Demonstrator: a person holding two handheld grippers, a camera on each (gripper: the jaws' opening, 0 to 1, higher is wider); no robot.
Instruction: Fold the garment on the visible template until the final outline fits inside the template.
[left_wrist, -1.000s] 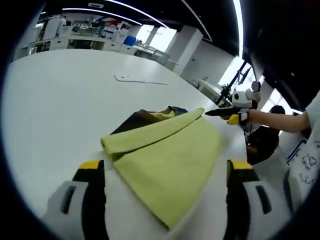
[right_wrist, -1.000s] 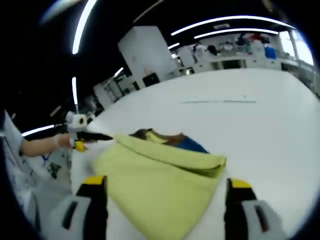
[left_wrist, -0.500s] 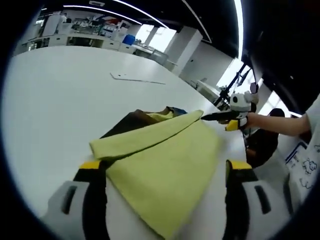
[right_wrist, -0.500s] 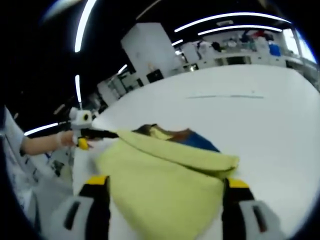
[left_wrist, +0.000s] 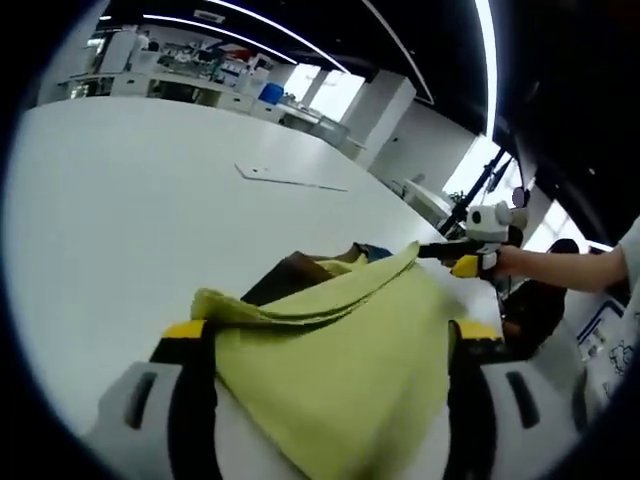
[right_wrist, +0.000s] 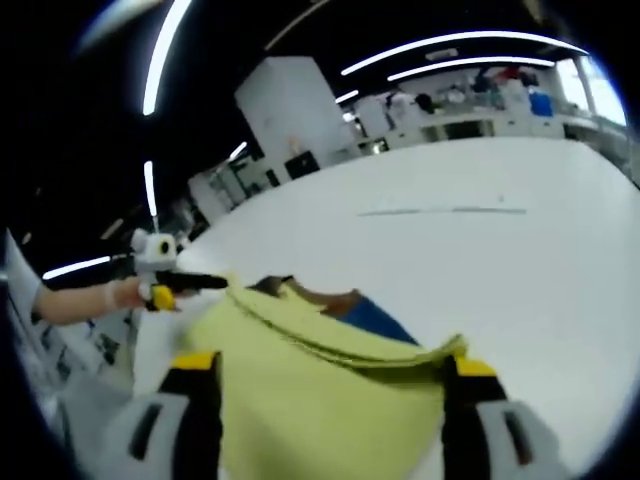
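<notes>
A yellow-green garment (left_wrist: 340, 380) lies folded on the white table (left_wrist: 120, 200), spanning the gap between the wide-apart jaws of my open left gripper (left_wrist: 332, 330). Its doubled fold edge runs from my left jaw up to the tip of my right gripper (left_wrist: 432, 250), which touches the far corner. A dark brown and blue patch (left_wrist: 295, 275) shows under the fold. In the right gripper view the garment (right_wrist: 300, 410) likewise fills the space between my right gripper's (right_wrist: 320, 362) parted jaws. There the left gripper (right_wrist: 205, 282) meets the cloth's far corner, with the blue patch (right_wrist: 375, 322) behind.
A thin pale strip (left_wrist: 290, 180) lies farther out on the table, also seen as the strip (right_wrist: 440, 211) in the right gripper view. A person's forearm (left_wrist: 555, 265) holds the right gripper near the table's edge. Benches and shelving stand far behind.
The garment's fold edge has lifted and bunched closer to both sets of jaws, covering more of the brown and blue patch. Both cameras shifted slightly; the jaws kept their spread.
</notes>
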